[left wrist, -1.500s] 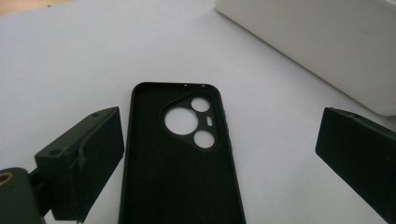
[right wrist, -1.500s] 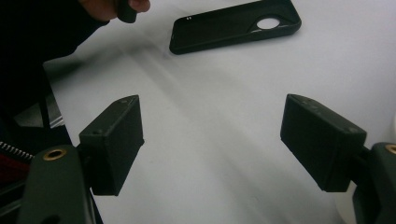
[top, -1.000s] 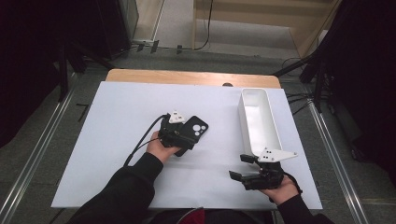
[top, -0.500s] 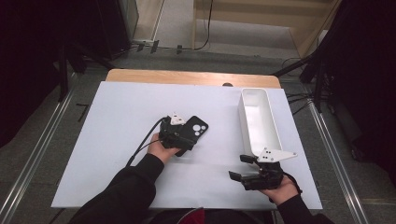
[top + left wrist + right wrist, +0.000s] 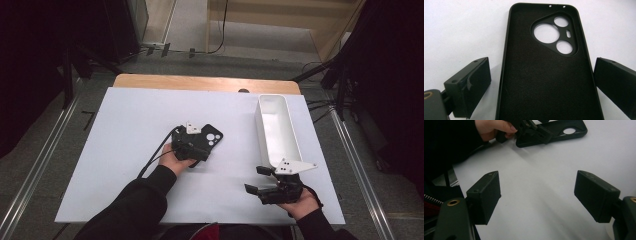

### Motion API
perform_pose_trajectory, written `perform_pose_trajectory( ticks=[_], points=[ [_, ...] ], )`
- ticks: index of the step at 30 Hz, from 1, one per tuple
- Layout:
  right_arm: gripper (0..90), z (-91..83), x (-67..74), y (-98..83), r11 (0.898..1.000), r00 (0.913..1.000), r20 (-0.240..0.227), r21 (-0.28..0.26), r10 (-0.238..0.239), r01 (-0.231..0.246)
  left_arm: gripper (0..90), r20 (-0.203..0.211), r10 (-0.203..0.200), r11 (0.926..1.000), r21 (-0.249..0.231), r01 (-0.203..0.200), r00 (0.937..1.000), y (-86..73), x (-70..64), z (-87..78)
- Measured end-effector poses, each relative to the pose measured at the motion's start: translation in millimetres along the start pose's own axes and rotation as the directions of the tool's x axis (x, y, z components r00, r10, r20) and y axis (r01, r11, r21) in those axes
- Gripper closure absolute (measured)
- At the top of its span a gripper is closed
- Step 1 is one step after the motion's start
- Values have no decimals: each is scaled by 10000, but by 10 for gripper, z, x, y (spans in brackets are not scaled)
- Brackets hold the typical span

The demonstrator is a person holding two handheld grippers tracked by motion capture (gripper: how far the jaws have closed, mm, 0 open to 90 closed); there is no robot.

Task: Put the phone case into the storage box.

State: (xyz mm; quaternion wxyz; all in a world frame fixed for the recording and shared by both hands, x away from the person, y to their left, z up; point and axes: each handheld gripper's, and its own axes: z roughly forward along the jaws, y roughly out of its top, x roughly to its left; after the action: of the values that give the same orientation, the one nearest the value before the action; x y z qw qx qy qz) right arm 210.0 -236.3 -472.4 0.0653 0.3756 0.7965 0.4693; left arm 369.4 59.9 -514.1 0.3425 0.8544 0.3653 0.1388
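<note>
We note the case (image 5: pixel 544 70) flat on the surface (image 5: pixel 125 130), left of the bin (image 5: pixel 278 131), between the left gripper's (image 5: pixel 541 82) spread fingers; right gripper (image 5: pixel 537 195) fingers spread, empty.

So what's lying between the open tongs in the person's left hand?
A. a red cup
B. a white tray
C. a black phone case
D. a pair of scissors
C: the left gripper view shows a black phone case, inside up with its camera cut-outs, lying on the white table between the tongs, whose pads stand clear of its edges.
</note>
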Motion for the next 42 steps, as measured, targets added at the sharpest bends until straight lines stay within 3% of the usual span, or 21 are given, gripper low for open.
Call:
perform_pose_trajectory(
  ticks=[4,16,21,31,42],
  points=[
    [199,5,4,0,10000,10000,11,2,-12,12,19,-297,282,9995,156,-277,9992,5,-41,17],
    [199,5,9,-2,10000,10000,9,7,-35,35,24,-346,274,9995,143,-270,9990,4,-43,14],
    [199,2,5,-3,10000,10000,7,8,-38,38,114,-174,514,9986,-84,-516,9985,-12,-62,-14],
    [199,2,-1,-5,10000,10000,17,-23,-64,64,133,-141,381,9992,-137,-383,9992,-12,-57,-16],
    [199,5,1,-5,10000,10000,28,-8,-31,31,146,156,123,9997,-213,-119,9998,-14,-14,-34]
  ],
)
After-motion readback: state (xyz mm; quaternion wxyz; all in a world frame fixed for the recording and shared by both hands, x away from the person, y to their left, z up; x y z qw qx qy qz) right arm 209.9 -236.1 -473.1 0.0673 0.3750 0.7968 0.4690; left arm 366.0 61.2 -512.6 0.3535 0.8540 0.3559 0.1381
